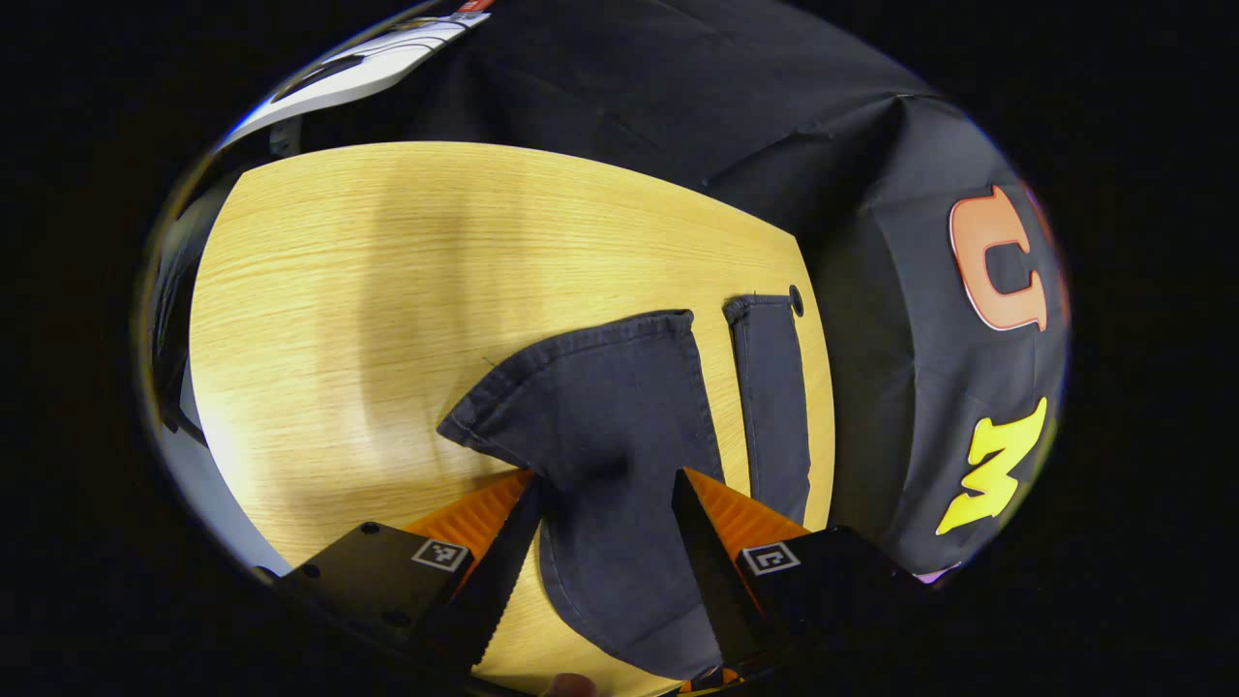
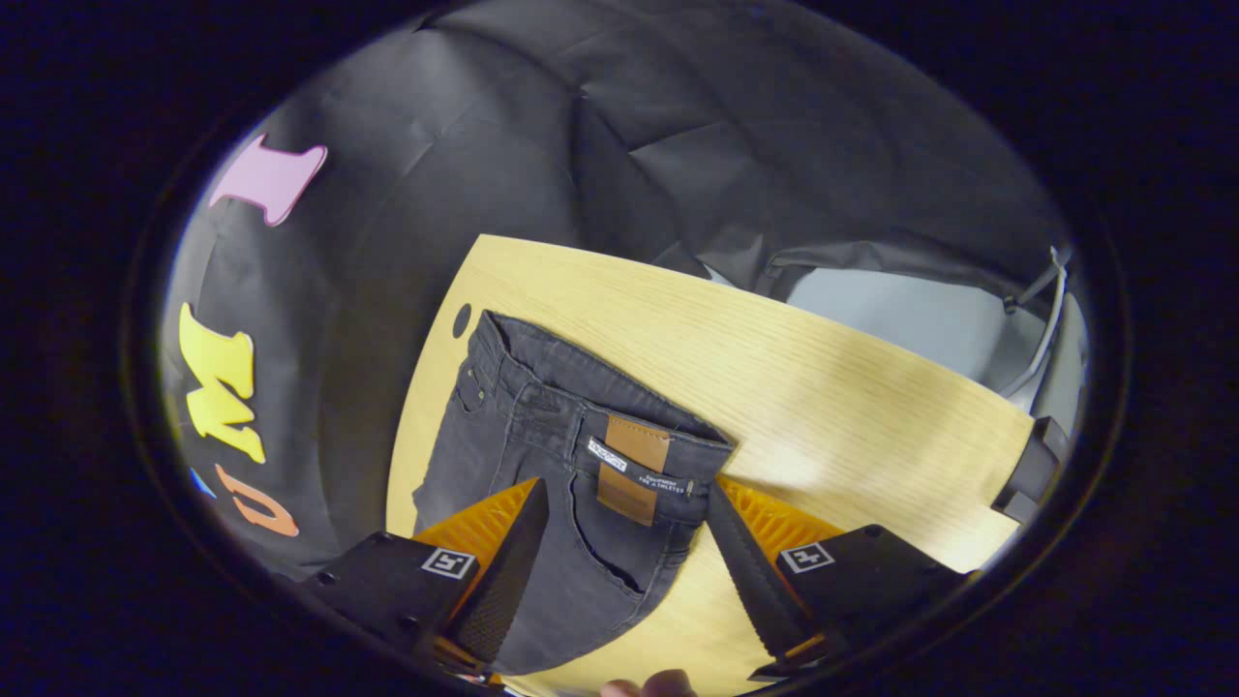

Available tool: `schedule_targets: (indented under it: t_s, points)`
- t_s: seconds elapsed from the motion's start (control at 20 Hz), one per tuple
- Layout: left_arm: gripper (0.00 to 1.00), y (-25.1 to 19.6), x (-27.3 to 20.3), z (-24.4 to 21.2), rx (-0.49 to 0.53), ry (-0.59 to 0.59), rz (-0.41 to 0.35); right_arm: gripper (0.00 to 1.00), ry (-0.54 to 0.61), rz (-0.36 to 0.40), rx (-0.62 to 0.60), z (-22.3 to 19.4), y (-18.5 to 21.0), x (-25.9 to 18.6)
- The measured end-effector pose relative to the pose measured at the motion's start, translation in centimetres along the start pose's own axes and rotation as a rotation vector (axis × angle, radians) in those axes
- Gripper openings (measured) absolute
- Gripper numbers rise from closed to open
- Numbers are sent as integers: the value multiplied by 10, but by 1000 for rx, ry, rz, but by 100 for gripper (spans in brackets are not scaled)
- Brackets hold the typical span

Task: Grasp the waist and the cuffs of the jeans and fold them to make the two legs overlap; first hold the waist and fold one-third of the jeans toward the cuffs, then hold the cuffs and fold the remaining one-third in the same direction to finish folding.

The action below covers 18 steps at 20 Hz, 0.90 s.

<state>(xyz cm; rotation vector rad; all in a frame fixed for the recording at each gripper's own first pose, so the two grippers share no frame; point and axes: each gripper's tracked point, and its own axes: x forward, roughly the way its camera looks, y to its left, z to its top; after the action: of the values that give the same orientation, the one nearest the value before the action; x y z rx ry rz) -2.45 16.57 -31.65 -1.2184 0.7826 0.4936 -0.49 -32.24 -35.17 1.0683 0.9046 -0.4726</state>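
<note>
Dark grey jeans [image 2: 542, 455] were laid flat on a light wood-grain counter [image 2: 823, 387], near its edge by the black cloth wall [image 2: 678, 126]. In the right gripper view the waist end was presented: the waistband [image 2: 581, 387] ran obliquely, a brown leather patch [image 2: 631, 468] was sewn at its middle, and a back pocket opening was seen below it. The right tool [image 2: 627, 528] was spread wide, its fingers set to either side of the patch above the denim; contact could not be told. In the left gripper view the leg ends were shown, with two hemmed cuffs [image 1: 590, 339] lying apart, the nearer leg creased. The left tool [image 1: 605, 503] was likewise released, its fingers straddling that leg.
</note>
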Motion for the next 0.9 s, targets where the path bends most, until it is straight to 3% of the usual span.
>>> schedule_targets:
  t_s: [0.05,0.1,0.15,0.2,0.3,0.4,0.45,0.5,0.6,0.7,0.9]
  points:
    - [84,-2,4,0,11,6,2,98,-2,-28,-9,-1,-2,2]
    - [78,-4,6,0,19,15,4,96,-8,-86,-12,0,-9,4]
    - [86,-5,9,0,25,24,6,84,-13,-131,-11,2,-16,2]
    - [67,-6,13,-1,29,33,14,71,-12,-163,-8,2,-21,3]
    - [58,-3,16,0,33,43,38,49,-11,-196,39,2,-23,2]
    - [31,0,20,1,26,53,51,43,8,-238,75,0,-28,3]
    - [32,3,20,2,11,54,63,29,-7,-233,111,6,-26,4]
    - [17,3,20,2,-4,58,63,14,0,-226,131,6,-25,8]
    - [8,0,16,2,-39,66,49,14,2,-208,165,4,-27,1]
    - [5,-2,9,4,-75,77,35,2,0,-190,186,5,-26,0]
    - [4,-13,-11,7,-107,107,7,2,-11,-135,200,7,-18,-11]
